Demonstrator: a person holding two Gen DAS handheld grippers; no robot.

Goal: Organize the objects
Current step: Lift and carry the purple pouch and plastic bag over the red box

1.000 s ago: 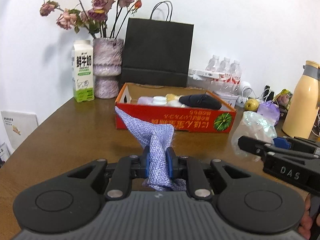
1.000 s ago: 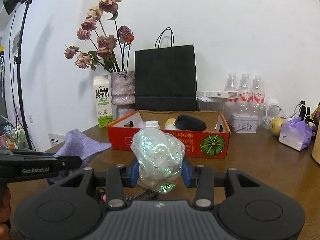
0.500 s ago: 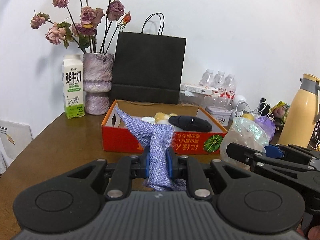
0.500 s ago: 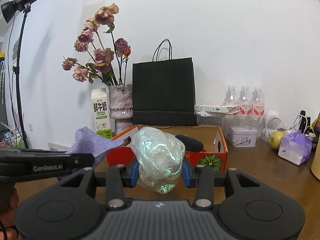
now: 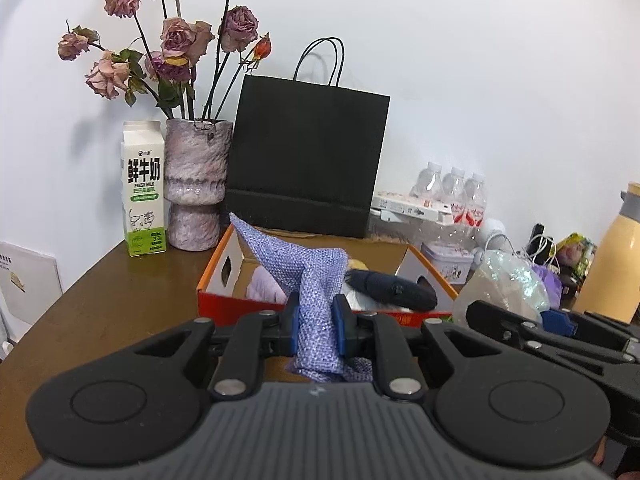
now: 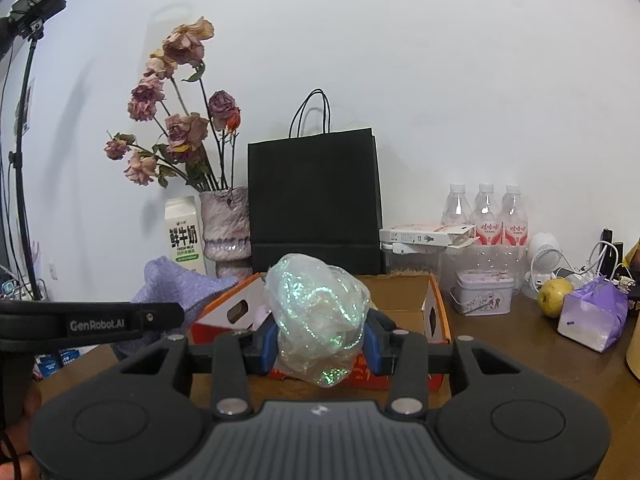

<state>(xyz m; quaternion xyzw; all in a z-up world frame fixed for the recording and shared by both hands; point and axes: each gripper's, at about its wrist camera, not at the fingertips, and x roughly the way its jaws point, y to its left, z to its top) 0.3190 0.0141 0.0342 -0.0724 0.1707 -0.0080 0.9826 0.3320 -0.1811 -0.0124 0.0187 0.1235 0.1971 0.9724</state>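
My left gripper [image 5: 316,330] is shut on a purple knitted cloth [image 5: 304,276], held up just in front of the orange cardboard box [image 5: 216,268]. My right gripper [image 6: 320,342] is shut on a crumpled iridescent plastic bag [image 6: 316,312], also held in front of the box [image 6: 436,312]. The cloth also shows at the left of the right wrist view [image 6: 180,284], and the plastic bag shows at the right of the left wrist view [image 5: 508,284]. Inside the box lie a dark pouch [image 5: 392,290] and pale items.
A black paper bag [image 5: 308,160], a vase of dried roses [image 5: 196,184] and a milk carton [image 5: 144,188] stand behind the box. Water bottles [image 6: 486,216], a tin [image 6: 482,298], a pear [image 6: 554,302], a purple packet [image 6: 596,318] and a yellow flask [image 5: 616,256] crowd the right.
Both grippers have moved forward towards the box and risen, still holding the cloth and the plastic bag. The box now looks closer and lower in both views.
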